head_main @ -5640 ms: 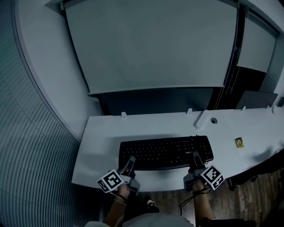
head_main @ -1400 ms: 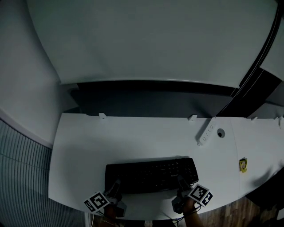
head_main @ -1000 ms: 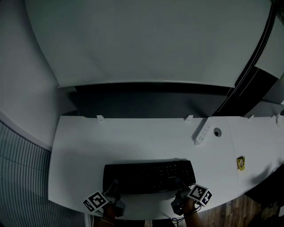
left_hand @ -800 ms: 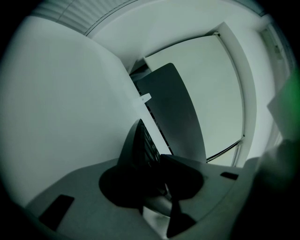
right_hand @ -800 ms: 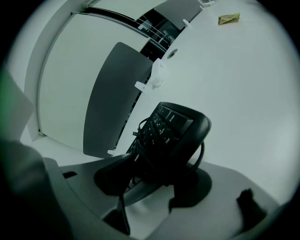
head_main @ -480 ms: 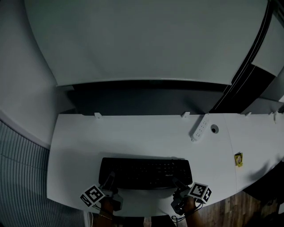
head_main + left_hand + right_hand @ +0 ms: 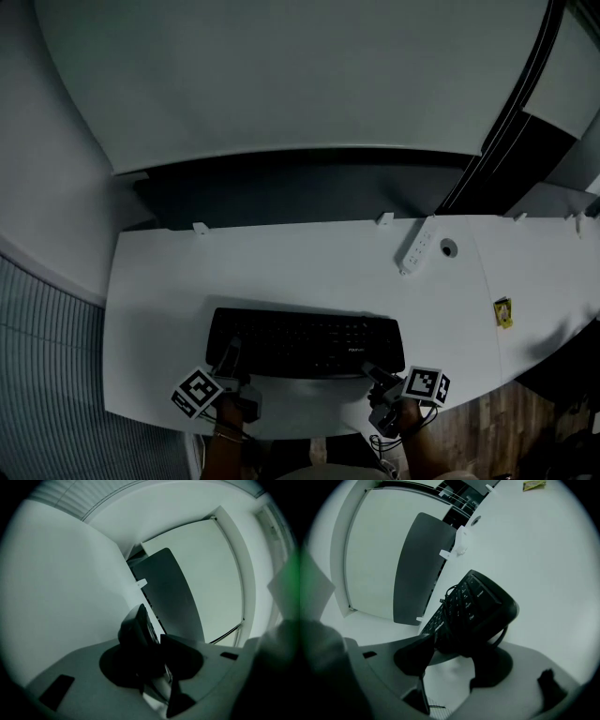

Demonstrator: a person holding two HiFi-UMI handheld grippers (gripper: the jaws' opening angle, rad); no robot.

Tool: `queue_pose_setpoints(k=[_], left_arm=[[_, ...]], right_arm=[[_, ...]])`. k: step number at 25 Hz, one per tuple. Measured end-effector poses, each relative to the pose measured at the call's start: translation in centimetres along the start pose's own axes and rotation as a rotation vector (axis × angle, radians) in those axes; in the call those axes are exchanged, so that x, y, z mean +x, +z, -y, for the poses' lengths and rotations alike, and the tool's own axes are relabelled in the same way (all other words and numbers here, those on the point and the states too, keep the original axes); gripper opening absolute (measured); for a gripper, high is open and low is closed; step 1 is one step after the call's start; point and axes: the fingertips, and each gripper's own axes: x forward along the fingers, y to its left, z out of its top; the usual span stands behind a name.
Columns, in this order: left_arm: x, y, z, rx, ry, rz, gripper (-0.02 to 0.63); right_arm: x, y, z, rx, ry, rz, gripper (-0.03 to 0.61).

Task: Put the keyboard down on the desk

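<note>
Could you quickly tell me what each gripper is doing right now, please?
Left gripper: jaws closing on the left end of the keyboard.
Right gripper: closed on the keyboard's right end.

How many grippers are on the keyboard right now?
2. The left gripper holds the left end of the keyboard between its closing jaws; the right gripper clamps the right front corner.
</note>
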Motion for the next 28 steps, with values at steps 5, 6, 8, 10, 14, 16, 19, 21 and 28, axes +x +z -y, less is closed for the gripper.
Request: queue_pose_setpoints(k=[5,6,8,10,14,16,19,21,28], left_arm=[[0.3,-0.1,0.4,-0.004,0.001,0.010,0.138],[0.1,-0.1,0.4,-0.006,0.005,0.011,0.137],[0.1,0.1,0.7,-0.012,0.008,0.017,0.135],[0.2,0.1,1.0,-0.013,0.007,0.024,0.133],[0.5,0.2,1.1,-0.006,0.005,0.032,0.132],[0.9,0.2,1.3,-0.007,0.004,0.039,0.132],[1.1,0.3,1.3,-0.016,0.013,0.056,0.132],[0.9,0.1,1.1,-0.029,0.020,0.068,0.130],[0.5,-0.1,1.2,-0.028,0.009,0.082,0.124]], right_arm=[[-0.9,-0.8,-0.5,-0.048,0.034,-0.033,0.222],[-1.2,-1.1,-0.6,-0.044,0.042,-0.028,0.222],[-1.4,-1.5,-1.1,-0.021,0.060,-0.006,0.222],[-1.3,-2.1,-1.4,0.009,0.073,0.008,0.222],[-1.2,-2.7,-1.4,0.074,0.101,0.059,0.222],[-1.5,-2.4,-1.2,0.156,0.105,0.086,0.222],[-1.4,-1.6,-1.2,0.237,0.145,0.108,0.222],[-1.3,-2.2,-1.2,0.203,0.140,0.097,0.221],[-1.0,-4.7,-0.4,0.249,0.137,0.101,0.221]])
